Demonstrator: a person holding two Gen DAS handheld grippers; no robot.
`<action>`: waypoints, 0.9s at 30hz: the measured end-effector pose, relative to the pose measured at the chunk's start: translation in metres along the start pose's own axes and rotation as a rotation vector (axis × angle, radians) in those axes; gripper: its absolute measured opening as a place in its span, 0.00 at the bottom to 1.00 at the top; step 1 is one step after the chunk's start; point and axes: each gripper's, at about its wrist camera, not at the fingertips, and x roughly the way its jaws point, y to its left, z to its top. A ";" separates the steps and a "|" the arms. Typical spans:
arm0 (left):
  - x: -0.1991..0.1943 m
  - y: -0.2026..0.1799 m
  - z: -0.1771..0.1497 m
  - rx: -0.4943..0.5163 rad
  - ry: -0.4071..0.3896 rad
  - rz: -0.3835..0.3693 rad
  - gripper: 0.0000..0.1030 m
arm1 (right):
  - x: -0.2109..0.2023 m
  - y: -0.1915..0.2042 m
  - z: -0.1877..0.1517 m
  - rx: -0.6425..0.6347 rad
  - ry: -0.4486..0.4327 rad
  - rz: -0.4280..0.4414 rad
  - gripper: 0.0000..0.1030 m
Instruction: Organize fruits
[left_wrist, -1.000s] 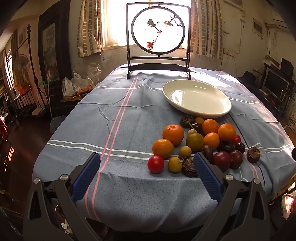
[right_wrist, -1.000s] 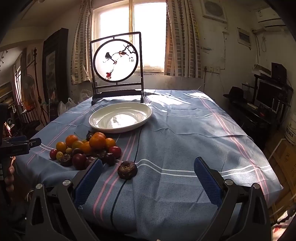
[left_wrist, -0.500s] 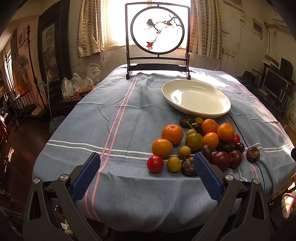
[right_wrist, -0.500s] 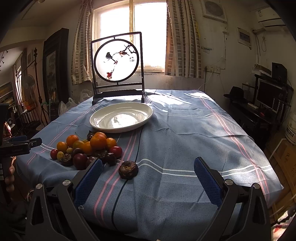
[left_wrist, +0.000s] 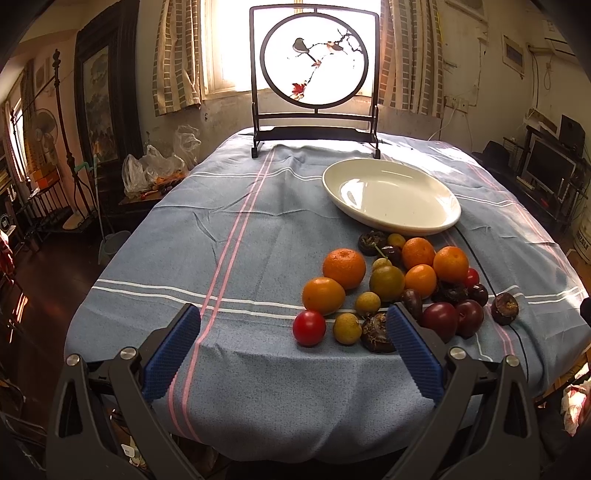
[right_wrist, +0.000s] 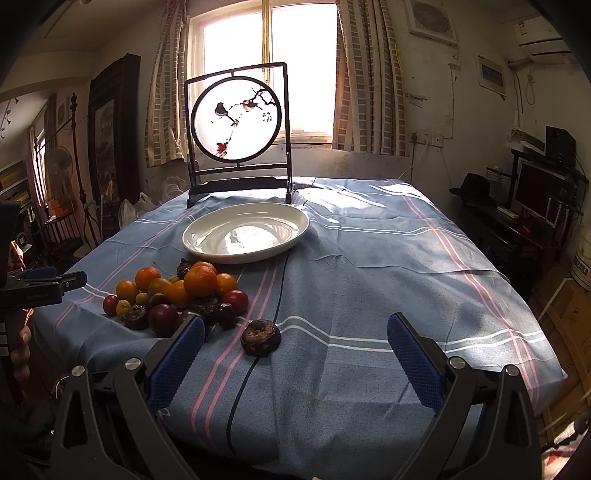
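A pile of fruit lies on the blue striped tablecloth: several oranges (left_wrist: 344, 267), small yellow fruits, a red tomato (left_wrist: 309, 327), dark plums (left_wrist: 440, 320) and brown wrinkled fruits. One brown fruit (right_wrist: 260, 336) lies apart from the pile. An empty white plate (left_wrist: 391, 195) sits just behind the pile; it also shows in the right wrist view (right_wrist: 246, 232). My left gripper (left_wrist: 293, 347) is open and empty at the table's near edge, in front of the pile. My right gripper (right_wrist: 295, 358) is open and empty, just before the lone brown fruit.
A dark framed round screen with bird painting (left_wrist: 314, 79) stands at the table's far edge. Plastic bags (left_wrist: 151, 170) sit on a low stand to the left. A desk with monitors (right_wrist: 535, 199) stands to the right. The left gripper (right_wrist: 40, 286) shows at the right view's left edge.
Both grippers have edged slightly forward toward the table; the fruit and plate have not moved.
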 end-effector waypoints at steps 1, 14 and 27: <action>0.000 0.001 0.000 0.001 0.000 -0.001 0.96 | 0.000 0.000 0.000 0.001 -0.001 0.000 0.97; 0.002 0.002 0.000 -0.005 0.004 -0.005 0.96 | 0.000 0.005 -0.002 -0.017 -0.007 0.012 0.97; 0.006 0.003 -0.004 -0.013 0.013 -0.007 0.96 | 0.002 0.006 -0.003 -0.021 0.001 0.018 0.97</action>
